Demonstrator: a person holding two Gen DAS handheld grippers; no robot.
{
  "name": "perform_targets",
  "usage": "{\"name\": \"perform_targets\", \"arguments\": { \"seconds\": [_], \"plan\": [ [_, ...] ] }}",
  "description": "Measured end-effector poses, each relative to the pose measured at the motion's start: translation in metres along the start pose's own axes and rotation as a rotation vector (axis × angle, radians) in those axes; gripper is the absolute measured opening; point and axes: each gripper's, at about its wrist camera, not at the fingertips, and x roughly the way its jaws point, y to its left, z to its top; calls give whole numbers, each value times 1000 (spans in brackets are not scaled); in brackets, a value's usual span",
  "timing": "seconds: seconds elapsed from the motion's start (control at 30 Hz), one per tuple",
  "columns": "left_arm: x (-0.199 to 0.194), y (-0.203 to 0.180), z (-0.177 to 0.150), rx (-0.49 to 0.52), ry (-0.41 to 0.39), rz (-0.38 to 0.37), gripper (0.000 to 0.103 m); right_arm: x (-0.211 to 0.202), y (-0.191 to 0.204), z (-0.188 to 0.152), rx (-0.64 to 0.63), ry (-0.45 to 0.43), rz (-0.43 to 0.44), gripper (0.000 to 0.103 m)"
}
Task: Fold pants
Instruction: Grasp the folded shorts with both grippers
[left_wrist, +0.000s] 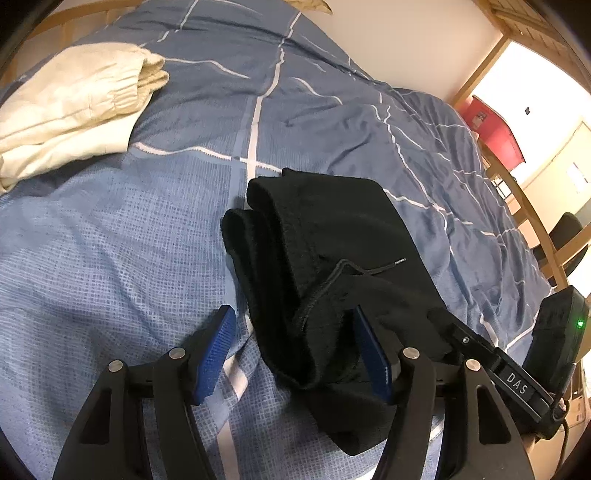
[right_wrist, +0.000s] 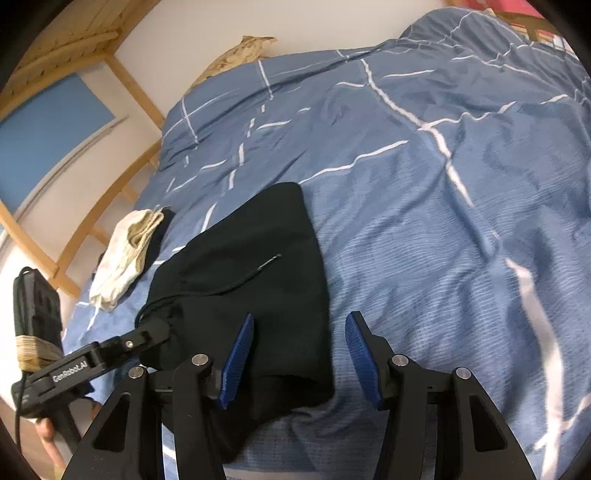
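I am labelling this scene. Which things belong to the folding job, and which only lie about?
Job:
- black pants, folded on the bed
- left gripper
- right gripper

Lying about:
- cream garment
- blue duvet
- wooden bed frame
- red item

Both wrist views look steeply down along their fingers, close over the bed. They share the black pants, lower centre, and the cream garment at left.
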Motion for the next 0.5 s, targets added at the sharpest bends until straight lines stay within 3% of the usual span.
{"name": "perform_targets", "arguments": {
  "seconds": [0.23, 0.3, 0.4, 0.5],
  "plan": [
    [4, 3, -1, -3, 3, -18, 65, 11, -1, 0, 40, 30, 50, 40],
    [3, 1, -1, 3, 0, -20, 65, 10, -2, 0, 42, 30, 47, 26],
    [1, -3, -1, 5, -2, -41, 64, 3, -1, -1, 31, 9, 38, 16],
    [5, -2, 2, -19, 13, -79, 64, -5, 3, -1, 11, -24, -5, 14]
  ]
}}
